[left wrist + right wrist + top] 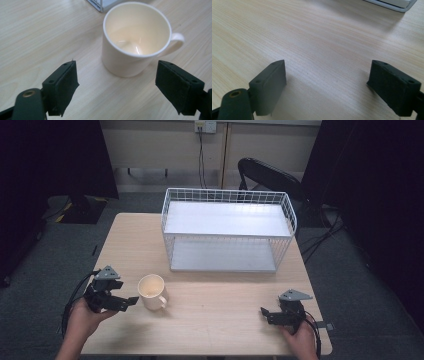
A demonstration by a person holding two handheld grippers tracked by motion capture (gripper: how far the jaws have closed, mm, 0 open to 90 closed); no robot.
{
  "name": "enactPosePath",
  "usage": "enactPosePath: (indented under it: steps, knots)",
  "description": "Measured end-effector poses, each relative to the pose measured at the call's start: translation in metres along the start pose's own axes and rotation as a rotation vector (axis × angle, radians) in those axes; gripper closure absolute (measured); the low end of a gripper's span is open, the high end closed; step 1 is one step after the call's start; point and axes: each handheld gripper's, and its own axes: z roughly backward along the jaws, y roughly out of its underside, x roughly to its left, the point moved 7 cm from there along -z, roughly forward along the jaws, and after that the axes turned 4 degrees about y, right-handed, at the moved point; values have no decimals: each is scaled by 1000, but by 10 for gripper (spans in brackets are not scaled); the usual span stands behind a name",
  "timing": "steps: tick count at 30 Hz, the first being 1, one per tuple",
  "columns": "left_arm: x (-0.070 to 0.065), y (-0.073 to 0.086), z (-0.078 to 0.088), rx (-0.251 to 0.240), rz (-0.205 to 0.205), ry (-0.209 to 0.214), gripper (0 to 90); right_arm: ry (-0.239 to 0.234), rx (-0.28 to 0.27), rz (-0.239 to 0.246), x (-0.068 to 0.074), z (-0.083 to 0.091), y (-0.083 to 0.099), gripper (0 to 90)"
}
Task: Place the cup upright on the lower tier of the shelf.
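Now, your left gripper [131,301] sits with its jaws spread wide, grasping nothing, just short of the cream mug [152,291], which stands upright and empty on the wooden table [215,310], in front of the white wire rack [227,229] and towards the table's left side. In the left gripper view the mug [136,40] lies between and a little beyond the two black pads [63,85], with its handle [176,42] turned away to that view's right. It looks like glazed ceramic, so treat it as rigid, fairly weighty for its size, smooth enough to slip, and liable to chip if knocked or dropped. The body wall looks the surest place to hold: one pad on each side, below the rim, clear of the handle. Your right gripper [266,314] rests released too, well apart from the mug, over bare table.
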Motion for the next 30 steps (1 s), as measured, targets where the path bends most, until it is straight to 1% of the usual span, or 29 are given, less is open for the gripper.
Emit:
enactPosePath:
  steps: [1, 2, 3, 4, 5, 6, 7, 11, 14, 16, 18, 19, 20, 21, 24, 25, 27, 28, 30]
  knots:
    - [-1, -3, 0, 1, -4, -4, 173, 0, 0, 0, 0, 0, 0, 139]
    - [0, -6, 0, 2, -18, -14, 173, 0, 0, 0, 0, 0, 0, 139]
    - [-1, -8, 0, 7, -13, -23, 172, 0, 0, 0, 0, 0, 0, 139]
    - [-1, -8, 0, 7, -13, -23, 172, 0, 0, 0, 0, 0, 0, 139]
    - [-1, -12, -2, 17, -18, -37, 173, 0, 0, 0, 0, 0, 0, 139]
    - [-1, -14, -3, 23, -25, -34, 174, 0, 0, 0, 0, 0, 0, 139]
    - [-2, -15, -5, 30, -19, -25, 174, 0, 0, 0, 0, 0, 0, 139]
    - [0, -20, -11, 32, -19, -32, 177, 0, 0, 0, 0, 0, 0, 139]
    - [1, -25, -14, 32, -1, -43, 179, 0, 0, 0, 0, 0, 0, 139]
    - [2, -26, -15, 25, 0, -48, 184, 0, 0, 0, 0, 0, 0, 139]
    - [5, -28, -18, 33, 5, -52, 204, 0, 0, 0, 0, 0, 0, 139]
    - [5, -30, -21, 33, 9, -53, 232, 0, 0, 0, 0, 0, 0, 139]
    - [6, -30, -22, 43, -2, -59, 247, 0, 0, 0, 0, 0, 0, 139]
    - [6, -30, -24, 47, -1, -66, 247, 0, 0, 0, 0, 0, 0, 139]
    - [6, -31, -28, 55, -7, -68, 256, 0, 0, 0, 0, 0, 0, 139]
    - [7, -31, -30, 59, -2, -74, 265, 0, 0, 0, 0, 0, 0, 139]
    - [7, -31, -33, 53, 5, -70, 284, 0, 0, 0, 0, 0, 0, 139]
    - [8, -30, -35, 54, 9, -75, 287, 0, 0, 0, 0, 0, 0, 139]
    - [9, -29, -37, 49, 1, -83, 326, 0, 0, 0, 0, 0, 0, 139]
